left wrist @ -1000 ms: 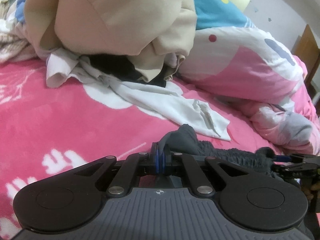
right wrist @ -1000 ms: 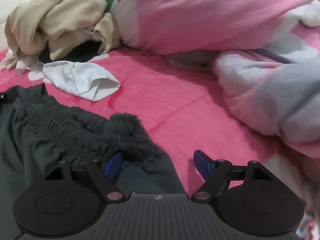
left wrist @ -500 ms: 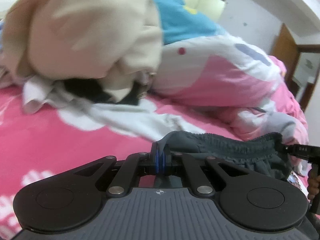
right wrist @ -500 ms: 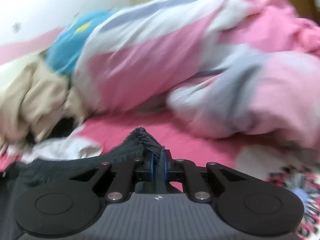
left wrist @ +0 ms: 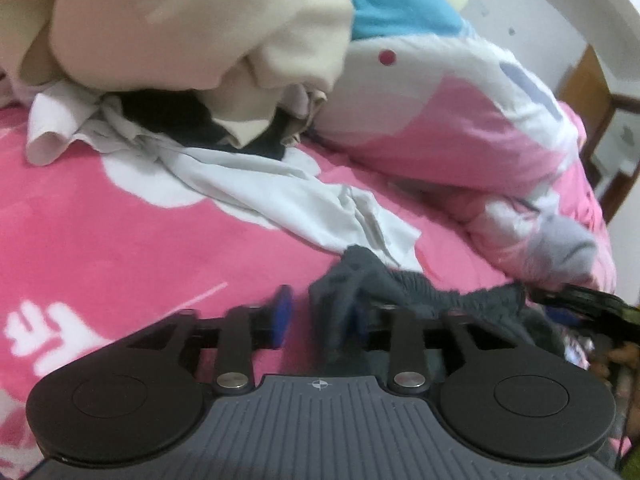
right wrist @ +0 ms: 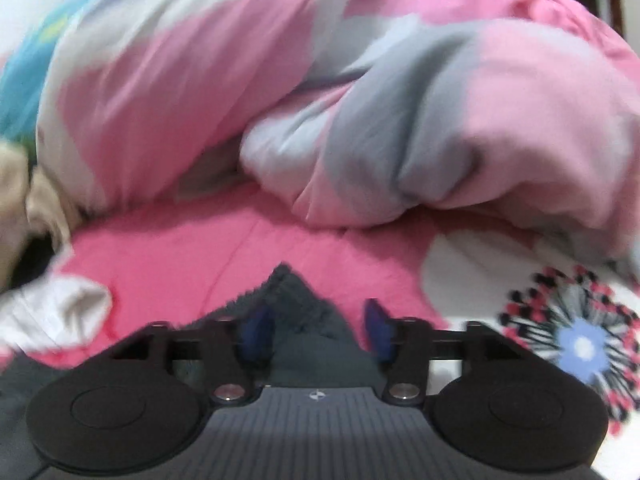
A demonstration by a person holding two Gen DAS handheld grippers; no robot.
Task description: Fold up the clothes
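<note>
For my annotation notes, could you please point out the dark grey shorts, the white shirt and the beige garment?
dark grey shorts (left wrist: 404, 288), left wrist view, on the gathered waistband.
white shirt (left wrist: 280, 196), left wrist view, on the flat sleeve.
beige garment (left wrist: 192, 20), left wrist view, on the broad front of the heap.

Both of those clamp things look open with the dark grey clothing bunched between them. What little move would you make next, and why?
Probably close both again on the waistband. The left gripper and right gripper both stand open, and the dark grey shorts lie crumpled on the pink sheet, the elastic edge bunched by the fingers. A fresh grip on each side would likely let the person spread them flat before folding.
</note>
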